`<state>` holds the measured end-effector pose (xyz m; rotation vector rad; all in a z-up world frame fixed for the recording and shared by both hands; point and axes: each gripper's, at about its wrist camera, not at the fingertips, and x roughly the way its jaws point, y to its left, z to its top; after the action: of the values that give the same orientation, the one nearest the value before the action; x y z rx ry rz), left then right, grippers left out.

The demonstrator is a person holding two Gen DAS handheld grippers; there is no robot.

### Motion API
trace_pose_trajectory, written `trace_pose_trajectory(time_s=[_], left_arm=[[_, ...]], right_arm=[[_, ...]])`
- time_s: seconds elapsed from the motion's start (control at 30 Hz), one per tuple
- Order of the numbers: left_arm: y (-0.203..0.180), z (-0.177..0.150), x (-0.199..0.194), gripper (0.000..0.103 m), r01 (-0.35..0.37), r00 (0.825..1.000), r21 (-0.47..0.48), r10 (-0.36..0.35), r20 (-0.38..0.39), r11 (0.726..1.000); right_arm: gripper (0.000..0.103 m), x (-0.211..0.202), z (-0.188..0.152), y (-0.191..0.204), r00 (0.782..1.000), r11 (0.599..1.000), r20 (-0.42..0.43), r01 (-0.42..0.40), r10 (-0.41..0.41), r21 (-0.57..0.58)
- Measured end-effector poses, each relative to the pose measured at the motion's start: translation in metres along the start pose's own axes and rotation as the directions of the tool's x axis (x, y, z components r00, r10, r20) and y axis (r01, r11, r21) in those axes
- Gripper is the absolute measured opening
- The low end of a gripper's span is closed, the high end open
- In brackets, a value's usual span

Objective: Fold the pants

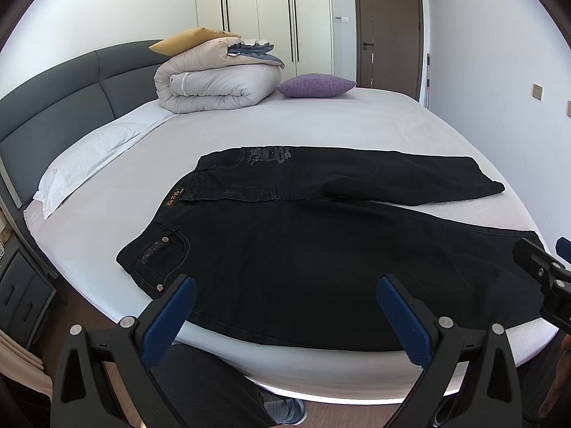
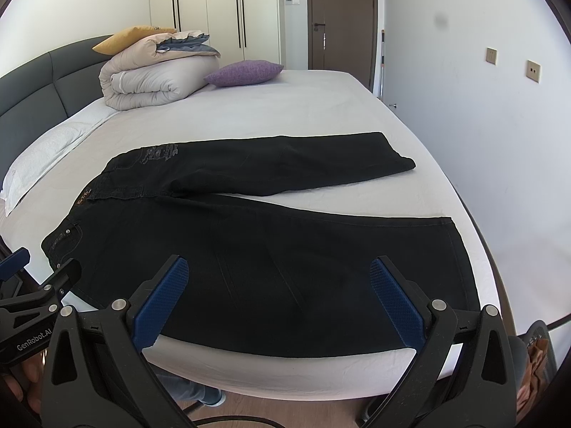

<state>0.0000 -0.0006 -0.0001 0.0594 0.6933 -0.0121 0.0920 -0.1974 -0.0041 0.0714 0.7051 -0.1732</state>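
Black pants lie spread flat on the white bed sheet, waistband toward the left, both legs running right in a V. The near leg reaches the bed's front edge. My left gripper hovers open over the near leg by the hip, blue pads wide apart and holding nothing. My right gripper hangs open above the near leg further right, empty too. Each gripper shows at the edge of the other's view: the right gripper, the left gripper.
A rolled duvet with a yellow cushion and a purple cushion sit at the far end of the bed. A white pillow and grey headboard run along the left. The wall stands close on the right.
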Motion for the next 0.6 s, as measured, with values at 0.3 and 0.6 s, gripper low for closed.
trace_pose_trajectory(time_s=[0.3, 0.6], left_arm=[[0.0000, 0.0001, 0.0001, 0.103, 0.000, 1.000, 0.000, 0.000, -0.001, 1.000], [0.0000, 0.0001, 0.0001, 0.103, 0.001, 1.000, 0.000, -0.001, -0.002, 1.000]], right_arm=[[0.103, -0.0019, 0.0009, 0.0017, 1.000, 1.000, -0.002, 0.001, -0.001, -0.001], [0.103, -0.0017, 0.0010, 0.0015, 1.000, 1.000, -0.003, 0.000, 0.000, 0.000]])
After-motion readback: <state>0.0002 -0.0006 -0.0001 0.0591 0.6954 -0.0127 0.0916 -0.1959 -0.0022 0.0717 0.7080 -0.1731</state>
